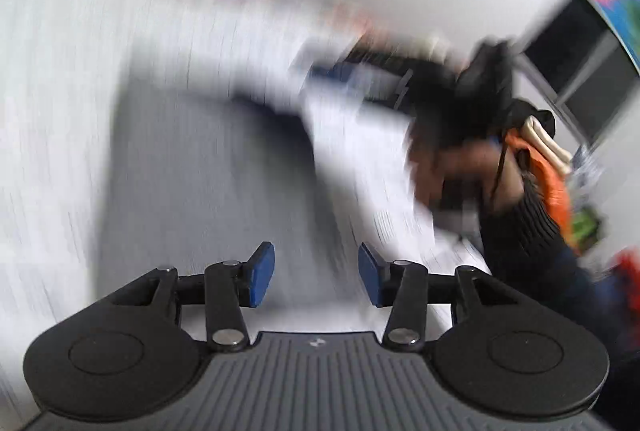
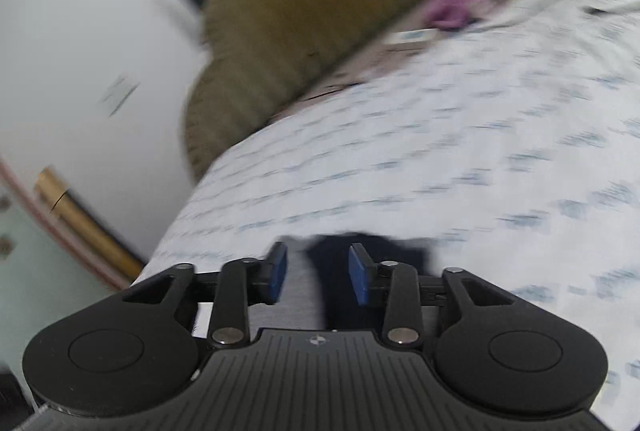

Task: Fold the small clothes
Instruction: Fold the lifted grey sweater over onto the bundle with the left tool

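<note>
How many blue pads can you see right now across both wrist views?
4. Left gripper: two pads, one each side of a gap. Right gripper: two pads, likewise apart, over a grey and navy garment.

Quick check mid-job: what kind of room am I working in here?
Most likely a bedroom at home: a bed with a white, blue-patterned sheet, an olive-brown cushion against the wall, and a grey garment lying on the sheet.

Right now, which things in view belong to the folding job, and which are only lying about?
For the job:
- grey garment
- left gripper, open
- right gripper, open

Lying about:
- purple cloth
- olive cushion
- patterned sheet
</note>
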A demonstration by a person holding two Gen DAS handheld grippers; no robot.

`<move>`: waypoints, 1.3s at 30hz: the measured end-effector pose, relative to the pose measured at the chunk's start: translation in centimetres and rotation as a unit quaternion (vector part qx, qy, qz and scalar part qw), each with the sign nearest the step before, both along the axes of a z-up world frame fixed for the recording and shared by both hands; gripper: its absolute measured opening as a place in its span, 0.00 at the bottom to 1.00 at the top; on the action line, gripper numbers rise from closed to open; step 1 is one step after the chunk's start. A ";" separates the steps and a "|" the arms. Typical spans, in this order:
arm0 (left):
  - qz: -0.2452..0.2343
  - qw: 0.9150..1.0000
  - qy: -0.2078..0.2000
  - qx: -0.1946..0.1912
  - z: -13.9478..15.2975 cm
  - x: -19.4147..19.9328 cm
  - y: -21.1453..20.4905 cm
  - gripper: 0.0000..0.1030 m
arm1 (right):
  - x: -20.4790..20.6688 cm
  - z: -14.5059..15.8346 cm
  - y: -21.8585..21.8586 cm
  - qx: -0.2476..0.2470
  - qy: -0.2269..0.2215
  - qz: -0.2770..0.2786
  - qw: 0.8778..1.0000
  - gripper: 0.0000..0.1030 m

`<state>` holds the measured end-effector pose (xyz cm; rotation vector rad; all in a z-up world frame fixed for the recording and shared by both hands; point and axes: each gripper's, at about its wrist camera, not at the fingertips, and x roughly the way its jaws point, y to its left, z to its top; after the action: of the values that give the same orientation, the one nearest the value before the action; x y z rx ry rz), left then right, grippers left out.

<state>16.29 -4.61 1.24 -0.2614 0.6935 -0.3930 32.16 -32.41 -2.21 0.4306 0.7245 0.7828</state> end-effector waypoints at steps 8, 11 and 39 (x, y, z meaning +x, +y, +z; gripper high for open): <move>0.031 0.976 -0.071 0.204 -9.0 5.4 -2.4 0.58 | -0.5 -5.6 6.2 -0.220 -0.083 0.002 0.972 0.48; 0.030 0.982 -0.061 0.174 -9.1 6.2 -1.6 0.58 | -1.2 -6.9 4.2 -0.167 -0.088 -0.017 0.982 0.47; 0.139 0.987 0.028 -0.070 -6.2 8.7 11.3 0.83 | -3.0 -4.7 -3.0 -0.031 0.041 -0.125 0.991 0.81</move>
<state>25.01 6.65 -4.97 -0.4980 0.6751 -0.1689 29.16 -35.46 -6.88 0.4886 0.7528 0.5076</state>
